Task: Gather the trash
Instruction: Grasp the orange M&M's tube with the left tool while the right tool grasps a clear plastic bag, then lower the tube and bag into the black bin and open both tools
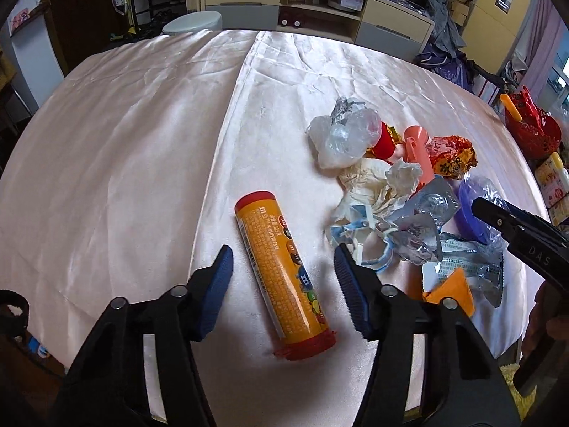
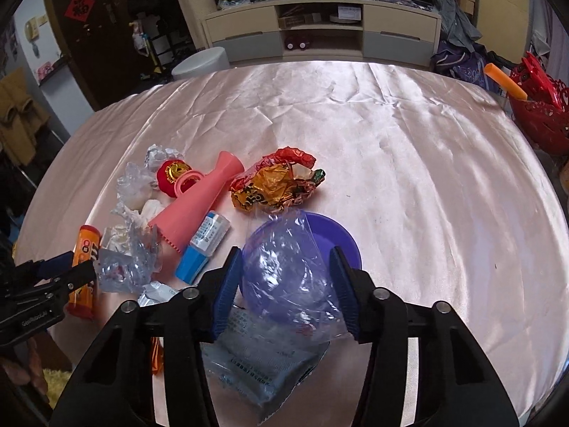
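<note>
An orange candy tube with red caps (image 1: 284,274) lies on the pink satin tablecloth (image 1: 124,163). My left gripper (image 1: 282,259) is open, its blue pads on either side of the tube. Trash is heaped to the right: clear plastic bags (image 1: 343,137), crumpled tissue (image 1: 380,185), a pink cone (image 2: 199,203), an orange foil wrapper (image 2: 277,185), a blue box (image 2: 202,245). My right gripper (image 2: 286,265) is open around a clear plastic bag (image 2: 284,267) lying over a purple bowl (image 2: 341,238). A printed clear packet (image 2: 263,356) lies under it.
A red basket (image 2: 540,121) with an orange stick stands at the table's right edge. A white round stool (image 2: 201,62) and a cabinet (image 2: 320,32) stand beyond the far edge. Bare cloth spreads left in the left wrist view and right in the right wrist view.
</note>
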A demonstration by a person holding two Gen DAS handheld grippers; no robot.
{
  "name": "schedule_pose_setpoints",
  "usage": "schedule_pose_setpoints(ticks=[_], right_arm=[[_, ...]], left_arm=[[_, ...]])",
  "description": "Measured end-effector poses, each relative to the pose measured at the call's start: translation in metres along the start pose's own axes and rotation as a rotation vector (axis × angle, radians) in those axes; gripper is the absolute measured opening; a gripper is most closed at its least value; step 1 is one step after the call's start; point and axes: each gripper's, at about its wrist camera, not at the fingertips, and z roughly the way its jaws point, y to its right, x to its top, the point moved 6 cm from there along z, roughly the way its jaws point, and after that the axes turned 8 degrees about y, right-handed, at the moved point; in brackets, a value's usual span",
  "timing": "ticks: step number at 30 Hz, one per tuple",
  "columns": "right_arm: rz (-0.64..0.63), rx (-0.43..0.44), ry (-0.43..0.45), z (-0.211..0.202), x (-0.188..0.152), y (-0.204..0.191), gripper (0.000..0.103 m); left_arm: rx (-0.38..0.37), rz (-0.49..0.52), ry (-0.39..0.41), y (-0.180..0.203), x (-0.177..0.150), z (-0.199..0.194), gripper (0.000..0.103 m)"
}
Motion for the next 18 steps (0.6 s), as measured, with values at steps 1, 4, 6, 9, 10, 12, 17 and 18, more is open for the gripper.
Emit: schedule_pose_setpoints(ticks=[1, 4, 6, 9, 10, 12, 17, 18], right_arm=[[0.002, 0.007, 0.000, 0.001, 0.000, 0.001, 0.046], [-0.004, 0.008, 0.001, 0.000, -0.001, 0.001, 0.041], [-0.009, 0.003, 0.011, -0.002, -0.002, 0.000, 0.039], [-0.004, 0.001, 0.036, -0.010, 0.002, 0.001, 0.038], [-0.002, 0.000, 0.046, -0.015, 0.005, 0.001, 0.038], [-0.003, -0.005, 0.067, -0.024, 0.010, 0.001, 0.038], [-0.005, -0.005, 0.122, -0.057, 0.020, -0.003, 0.038], [-0.007, -0.005, 0.134, -0.066, 0.020, -0.004, 0.038]], left_arm=[[-0.005, 0.002, -0.007, 0.002, -0.001, 0.002, 0.041], [-0.003, 0.022, -0.009, 0.007, -0.004, 0.006, 0.030], [-0.013, 0.027, -0.011, 0.010, -0.005, 0.006, 0.030], [-0.017, 0.033, 0.002, 0.014, -0.004, 0.002, 0.029], [-0.019, 0.034, 0.011, 0.015, -0.003, -0.001, 0.028], [-0.020, 0.036, 0.036, 0.016, 0.000, -0.011, 0.028], [-0.036, 0.055, 0.115, 0.024, 0.010, -0.050, 0.028], [-0.045, 0.060, 0.130, 0.026, 0.010, -0.060, 0.027]])
